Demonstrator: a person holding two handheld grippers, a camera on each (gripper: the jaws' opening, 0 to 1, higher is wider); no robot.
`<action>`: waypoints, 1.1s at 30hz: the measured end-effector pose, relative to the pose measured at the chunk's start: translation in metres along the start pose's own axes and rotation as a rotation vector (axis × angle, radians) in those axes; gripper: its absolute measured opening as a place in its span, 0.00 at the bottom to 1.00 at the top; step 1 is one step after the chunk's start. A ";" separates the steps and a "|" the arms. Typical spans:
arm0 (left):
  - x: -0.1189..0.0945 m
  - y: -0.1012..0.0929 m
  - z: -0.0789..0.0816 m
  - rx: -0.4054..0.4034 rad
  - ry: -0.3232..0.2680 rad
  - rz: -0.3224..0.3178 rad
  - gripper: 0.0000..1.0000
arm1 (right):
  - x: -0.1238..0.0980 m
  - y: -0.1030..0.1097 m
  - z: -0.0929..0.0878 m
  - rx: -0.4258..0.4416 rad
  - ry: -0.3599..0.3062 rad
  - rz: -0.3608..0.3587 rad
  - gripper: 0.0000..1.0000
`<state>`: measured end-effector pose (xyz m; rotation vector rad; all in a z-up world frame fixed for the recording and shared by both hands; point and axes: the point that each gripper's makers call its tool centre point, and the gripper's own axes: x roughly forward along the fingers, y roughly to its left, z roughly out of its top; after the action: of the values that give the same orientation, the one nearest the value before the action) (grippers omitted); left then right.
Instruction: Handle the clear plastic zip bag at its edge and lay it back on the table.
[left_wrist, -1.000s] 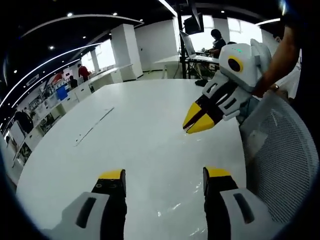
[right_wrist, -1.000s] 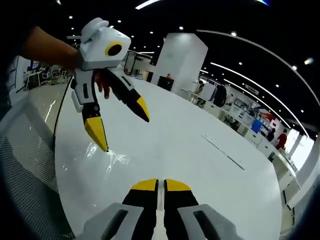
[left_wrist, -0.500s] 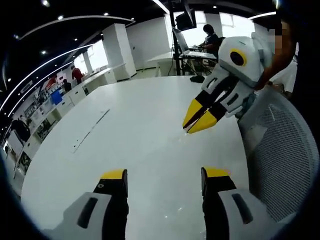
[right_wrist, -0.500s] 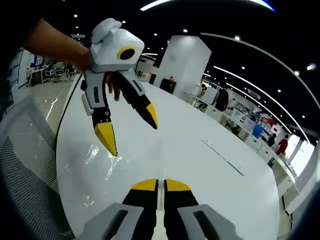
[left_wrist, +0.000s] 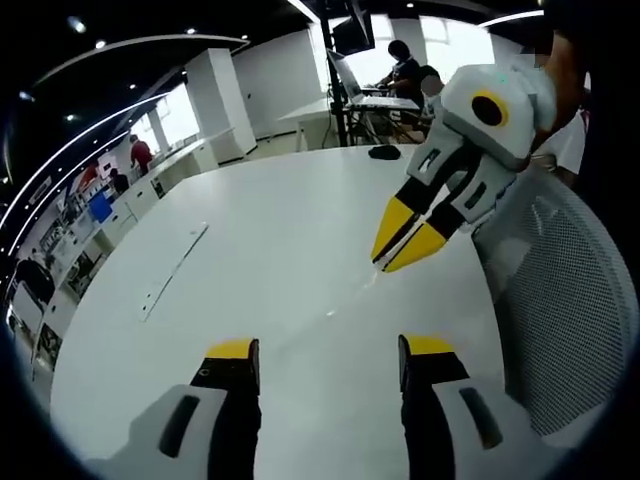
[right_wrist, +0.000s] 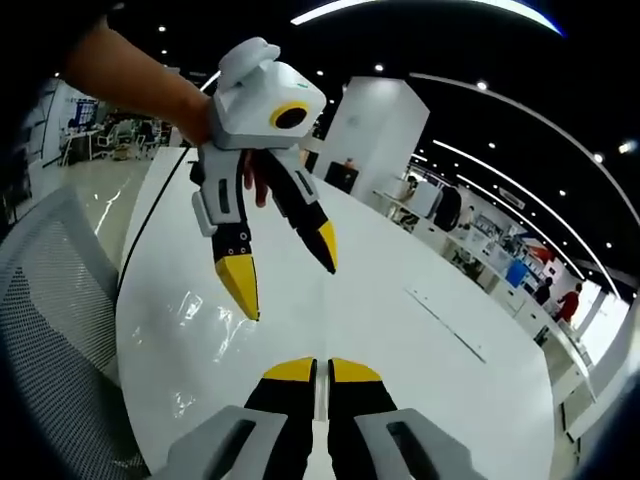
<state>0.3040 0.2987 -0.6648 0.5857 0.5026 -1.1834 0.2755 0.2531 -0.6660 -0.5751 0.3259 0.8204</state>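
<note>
The clear plastic zip bag (left_wrist: 345, 300) is almost invisible and shows as faint glints on the white table (left_wrist: 250, 230). In the right gripper view its shine (right_wrist: 200, 310) lies left of my jaws. My right gripper (right_wrist: 320, 370) is shut, with a thin clear edge between its yellow tips. Seen from the left gripper view, that right gripper (left_wrist: 385, 260) points down with its tips at the bag's edge near the table. My left gripper (left_wrist: 330, 348) is open, with nothing between its jaws. It hangs over the bag in the right gripper view (right_wrist: 285, 278).
A white mesh chair (left_wrist: 560, 300) stands against the table's near edge, also seen in the right gripper view (right_wrist: 50, 300). A grey strip (left_wrist: 172, 272) lies flat on the far side of the table. A small black object (left_wrist: 383, 152) sits at the far edge. Desks and people are beyond.
The left gripper has risen a little and drifted further over the table, still open. The right gripper stays shut and tilts slightly. Both views have shifted with the hands.
</note>
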 end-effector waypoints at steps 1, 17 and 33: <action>0.001 0.000 0.000 0.002 0.002 -0.003 0.54 | 0.000 0.000 0.000 -0.003 -0.001 0.001 0.00; 0.011 -0.004 -0.009 0.104 0.061 -0.050 0.40 | -0.001 0.012 0.008 -0.050 -0.027 0.037 0.00; 0.014 -0.006 -0.027 0.231 0.137 -0.045 0.11 | -0.003 0.023 0.013 -0.093 -0.041 0.061 0.00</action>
<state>0.3015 0.3049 -0.6952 0.8620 0.5008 -1.2587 0.2570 0.2713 -0.6623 -0.6366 0.2697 0.9085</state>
